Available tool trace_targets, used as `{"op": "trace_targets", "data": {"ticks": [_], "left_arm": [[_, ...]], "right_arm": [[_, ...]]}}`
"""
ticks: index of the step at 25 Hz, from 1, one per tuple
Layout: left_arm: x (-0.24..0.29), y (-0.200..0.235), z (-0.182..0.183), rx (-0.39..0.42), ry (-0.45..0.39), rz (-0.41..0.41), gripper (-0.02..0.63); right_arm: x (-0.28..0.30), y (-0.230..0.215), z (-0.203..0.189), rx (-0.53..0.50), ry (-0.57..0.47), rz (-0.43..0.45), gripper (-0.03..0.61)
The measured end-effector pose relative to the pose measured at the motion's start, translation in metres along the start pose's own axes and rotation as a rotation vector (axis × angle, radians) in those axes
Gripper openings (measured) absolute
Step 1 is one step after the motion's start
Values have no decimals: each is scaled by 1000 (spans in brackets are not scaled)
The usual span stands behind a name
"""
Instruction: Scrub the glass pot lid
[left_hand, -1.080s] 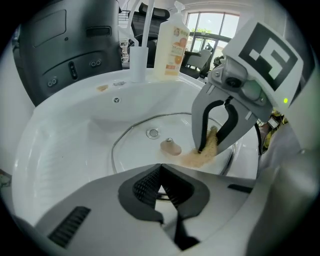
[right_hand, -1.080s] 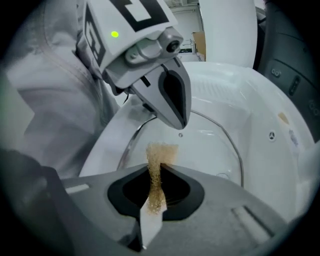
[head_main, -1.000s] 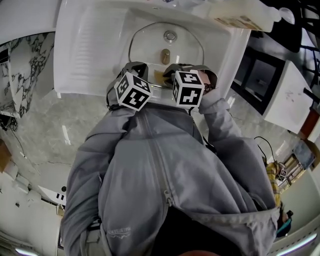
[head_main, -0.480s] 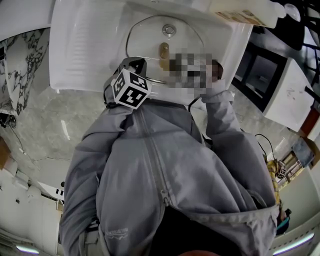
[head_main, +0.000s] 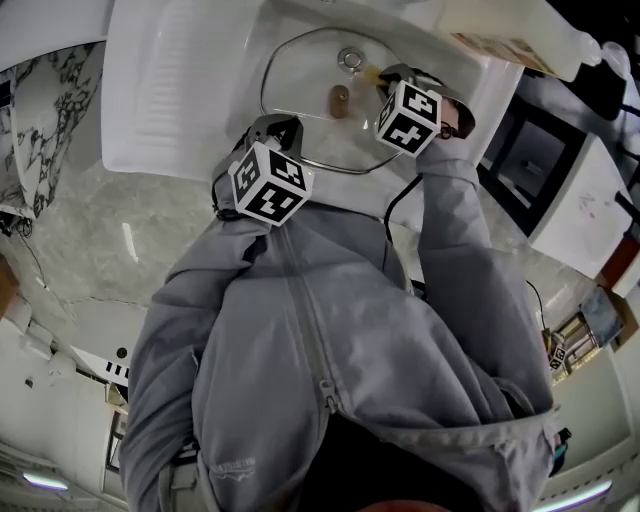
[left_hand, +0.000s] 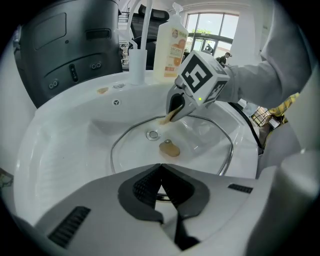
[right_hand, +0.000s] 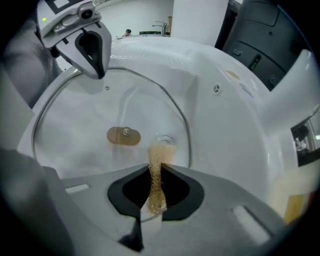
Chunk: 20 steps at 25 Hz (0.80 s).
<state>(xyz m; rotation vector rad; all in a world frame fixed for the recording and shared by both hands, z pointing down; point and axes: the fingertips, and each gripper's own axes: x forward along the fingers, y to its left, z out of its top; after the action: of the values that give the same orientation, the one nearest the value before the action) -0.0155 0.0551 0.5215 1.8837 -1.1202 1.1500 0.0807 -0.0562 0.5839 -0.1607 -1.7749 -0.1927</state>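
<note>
Lid (head_main: 300, 125) is lying in the basin of the white sink (head_main: 170, 90), glass with a metal rim and a tan knob (head_main: 340, 100) in the middle. It takes up most of the basin.

My left gripper (head_main: 276, 128) is on the near edge of the lid. Its jaws are pressed together, and in the left gripper view the metal rim runs right under the tips, so it looks clamped on the rim itself. From the right gripper view you can see that same gripper (right_hand: 96, 74) parked on the rim at the far side of that picture.

My right gripper (head_main: 385, 72) is over the far part of the lid, pointing steeply down. Its jaws are closed on a thin tan scrubber (right_hand: 156, 185), a rough, fibrous strip that sticks out past the tips. The free end is down on the glass, just beside a small round metal ring (right_hand: 165, 140) and not far from the knob. I can't tell if that ring is part of the lid or the drain showing through.

Behind the sink there's a soap bottle (left_hand: 171, 47) next to a white cup (left_hand: 137, 62), plus a dark appliance (left_hand: 65, 50) off to the side.
</note>
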Motion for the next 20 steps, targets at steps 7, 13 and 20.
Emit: {"op": "trace_targets", "data": {"ticks": [7,13,20], "left_arm": [[-2,1,9,49,-8,23,6],[6,-4,11,69,7,5,6],[13,-8,0,71,61,-34,6]], "right_arm": [[16,-38,-5,-110,34,-104,32],[29,-50,-1,-268,63,-156,34],[46,-46,-2,-370,112,-132,34]]}}
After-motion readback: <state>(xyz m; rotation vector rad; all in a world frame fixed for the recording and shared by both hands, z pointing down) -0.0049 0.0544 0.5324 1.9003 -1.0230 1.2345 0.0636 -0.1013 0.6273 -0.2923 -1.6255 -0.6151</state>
